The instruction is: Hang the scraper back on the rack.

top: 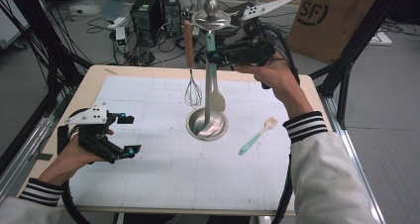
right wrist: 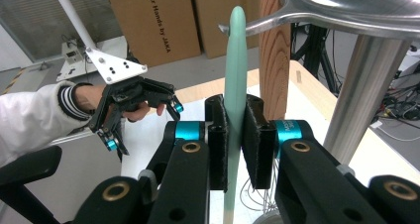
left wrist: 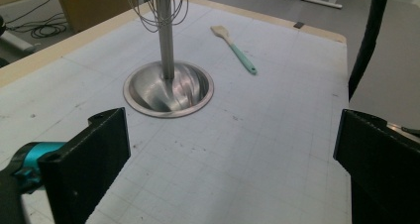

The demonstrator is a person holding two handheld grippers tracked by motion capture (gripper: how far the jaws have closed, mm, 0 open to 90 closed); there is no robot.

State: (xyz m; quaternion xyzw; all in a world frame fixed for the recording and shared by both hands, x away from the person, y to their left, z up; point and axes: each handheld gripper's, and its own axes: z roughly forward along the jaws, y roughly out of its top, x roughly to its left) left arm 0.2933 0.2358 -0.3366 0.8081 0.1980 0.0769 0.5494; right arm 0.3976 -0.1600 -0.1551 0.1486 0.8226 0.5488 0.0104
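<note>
At the far middle of the white gridded mat (top: 148,159), the steel utensil stand (top: 212,60) carries hooks; the right gripper (right wrist: 235,135), clamped on the mint-handled spatula (top: 215,80), holds it upright just under a hook, while the left gripper (top: 130,135) waits open, well apart.

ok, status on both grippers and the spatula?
Right gripper shut on teal spatula handle at the rack hook. Left gripper open, idle. Whisk hangs close beside.

left gripper (top: 130,135) jaws wide, low | right gripper (right wrist: 236,135) clamped, raised
</note>
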